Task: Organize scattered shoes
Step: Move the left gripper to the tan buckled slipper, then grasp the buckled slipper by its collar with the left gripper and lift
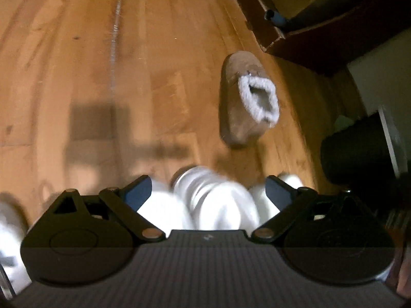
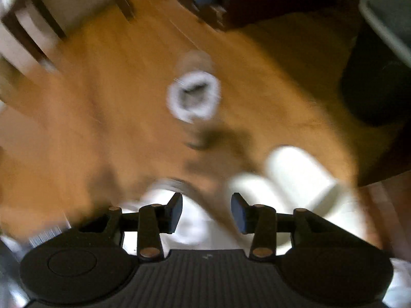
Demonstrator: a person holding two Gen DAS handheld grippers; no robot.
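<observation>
Left view: sharp enough to read; the slipper (image 1: pixel 246 97) lies on the wood floor (image 1: pixel 77 51), toe away from the camera, collar toward it.
Left view only: an open cardboard box (image 1: pixel 259 23) beyond the slipper's toe with a dark tube (image 1: pixel 276 18) inside, and a black round thing (image 1: pixel 359 151) to the slipper's right by a pale wall.
Right view: heavily blurred; the slipper (image 2: pixel 195 95) shows mostly as a pale ring on the floor (image 2: pixel 102 102), its tan body nearly lost in the smear.
Right view only: dark wooden legs or slats (image 2: pixel 38 25) at upper left, and a pale blocky shape (image 2: pixel 298 172) at lower right that I cannot identify.
Slipper look: tan suede, rounded closed toe, thick whitish fleece collar around the opening, fleece lining inside; it rests on its sole, alone, well apart from the box.
Left tongs (image 1: pixel 208 192): spread wide and released, blue pads far apart, nothing gripped; blurred white cloth or shoes (image 1: pixel 218 205) lie below them, which one I cannot tell.
Right tongs (image 2: pixel 206 213): partly parted, pads apart with a clear gap, gripping nothing; white blur lies beneath them.
Slipper place: ahead of both tongs, on bare floor, touched by neither.
</observation>
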